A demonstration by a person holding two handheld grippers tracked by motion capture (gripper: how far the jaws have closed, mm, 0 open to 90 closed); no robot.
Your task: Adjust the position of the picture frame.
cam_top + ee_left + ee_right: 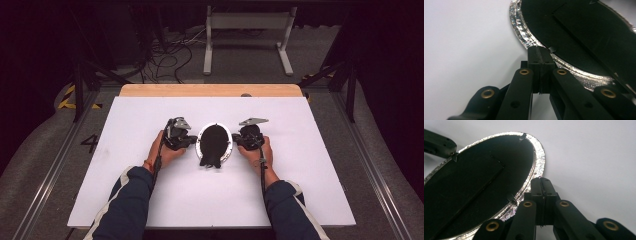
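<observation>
An oval picture frame point(214, 142) lies face down at the middle of the white table point(150, 110), black backing up, with a glittery silver rim point(520, 37). My left gripper point(192, 141) is shut, and its tips point(539, 51) rest against the frame's left rim beside a small metal tab point(551, 49). My right gripper point(236, 140) is shut too, with its tips point(542, 181) at the right rim next to another tab point(512, 199). A third tab point(522, 136) sits at the far end. A flat easel flap point(474, 177) lies on the backing. Nothing shows between either pair of jaws.
The white board covers the table, with a wooden strip point(210, 90) along its far edge. Beyond it are floor cables point(170, 55) and a white metal stand point(247, 35). Dark frame legs point(80, 85) stand at both sides.
</observation>
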